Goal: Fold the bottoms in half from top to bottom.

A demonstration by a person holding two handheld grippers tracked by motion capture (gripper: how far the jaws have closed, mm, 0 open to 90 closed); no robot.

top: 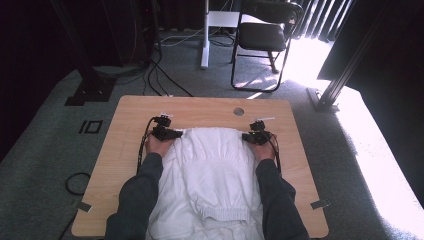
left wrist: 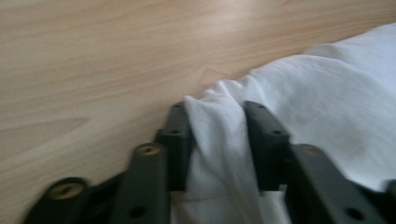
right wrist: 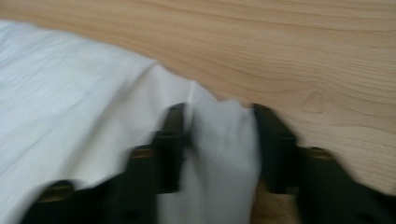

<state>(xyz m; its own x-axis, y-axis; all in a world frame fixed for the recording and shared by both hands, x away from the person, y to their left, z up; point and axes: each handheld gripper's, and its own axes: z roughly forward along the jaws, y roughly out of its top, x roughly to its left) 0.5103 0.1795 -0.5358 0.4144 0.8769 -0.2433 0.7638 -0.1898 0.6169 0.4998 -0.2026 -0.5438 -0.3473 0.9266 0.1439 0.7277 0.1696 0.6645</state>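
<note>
Dark grey long sleeves [top: 136,192] cover both forearms; each black tool [top: 166,133] has screw-studded jaws and trails a thin black cable [top: 141,150].

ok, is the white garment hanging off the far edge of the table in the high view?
No, the white garment ends short of the far edge, with bare table beyond it; it spills over the near edge instead.

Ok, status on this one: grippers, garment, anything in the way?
Left gripper and right gripper each pinching a far corner of the white cloth garment. Garment flat on the light wooden table. Nothing obstructing.
</note>
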